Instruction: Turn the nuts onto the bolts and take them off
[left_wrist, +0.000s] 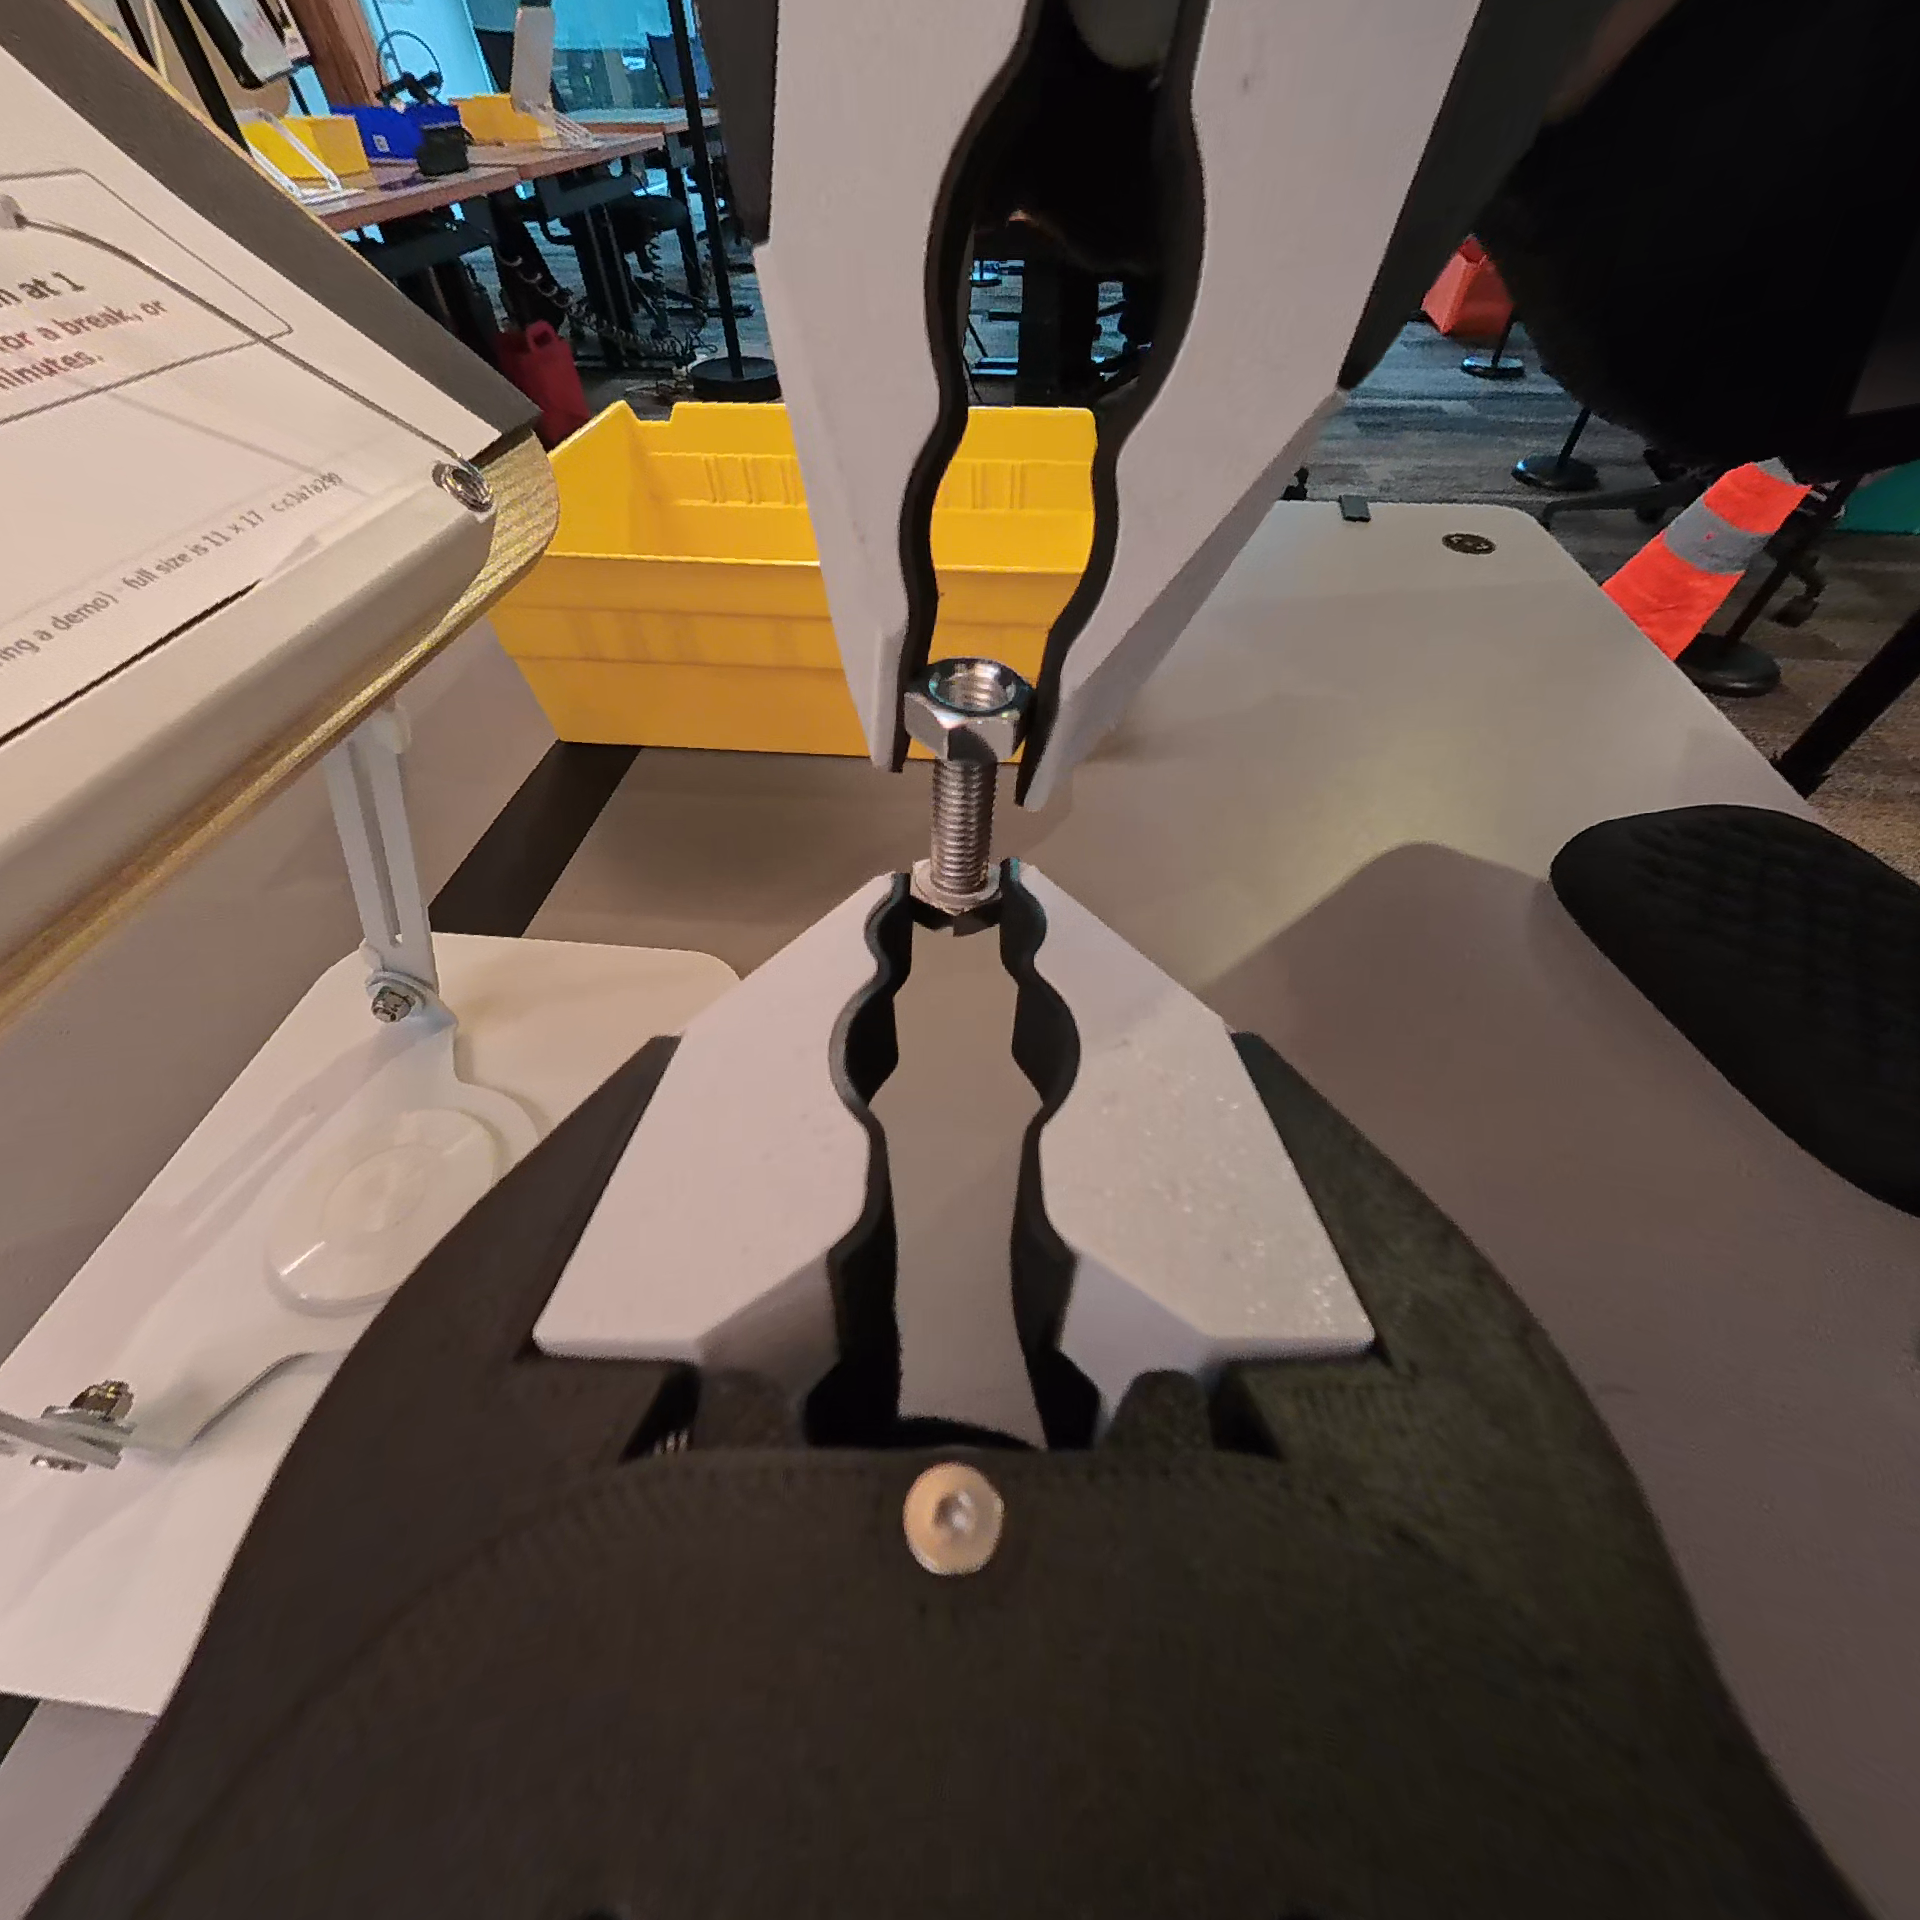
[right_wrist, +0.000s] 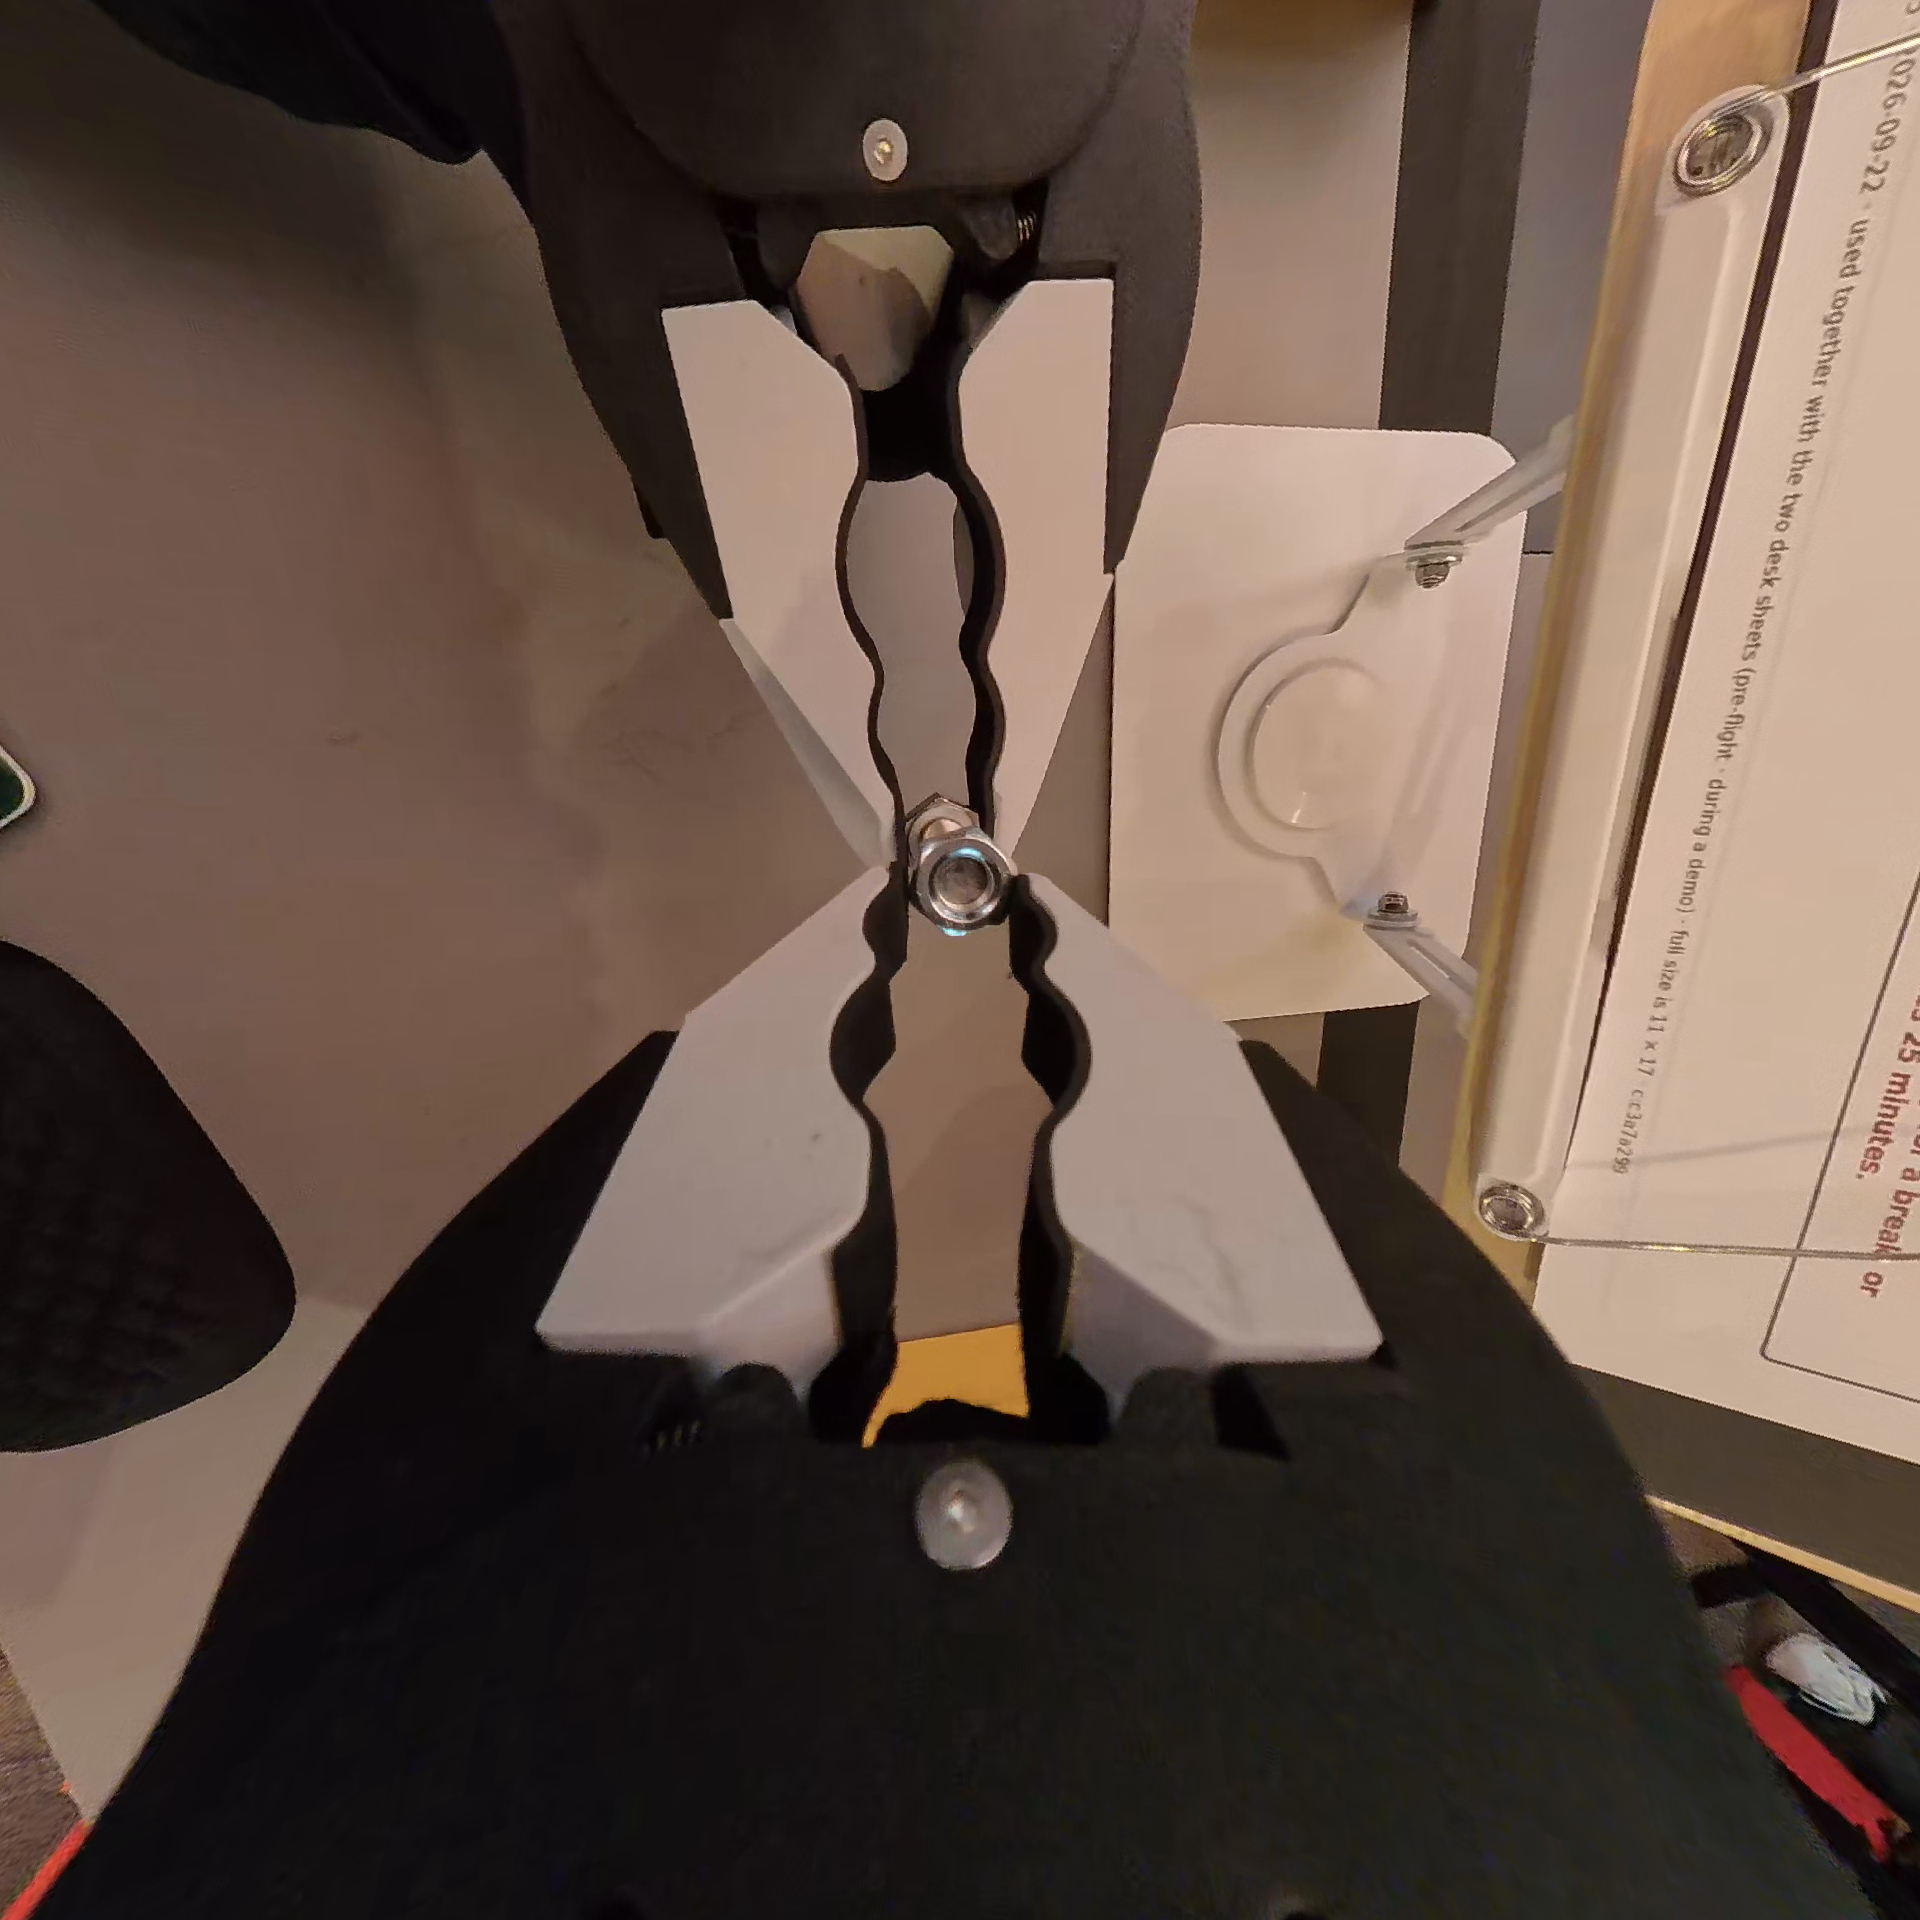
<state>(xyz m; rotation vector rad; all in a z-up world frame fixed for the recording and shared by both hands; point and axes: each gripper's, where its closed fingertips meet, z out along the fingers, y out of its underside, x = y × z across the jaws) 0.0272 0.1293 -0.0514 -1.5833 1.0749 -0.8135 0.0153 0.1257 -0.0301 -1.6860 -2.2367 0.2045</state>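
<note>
The shiny silver hexagonal steel nut (left_wrist: 967, 717) sits at the very tip of the threaded silver steel bolt (left_wrist: 962, 831), held in the air above the pale grey desk (left_wrist: 1351, 727). Only the outermost threads seem engaged, so I judge it either just started on or nearly off; most of the shank is bare, and I cannot tell which way it is turning. The left tool (left_wrist: 954, 902) reaches forward, its white fingers pinched narrow on the bolt's head end. The right tool (left_wrist: 961, 774) comes down from above, tip to tip with the left, closed on the nut's flats. Behind stands a yellow plastic bin (left_wrist: 675, 582).
</note>
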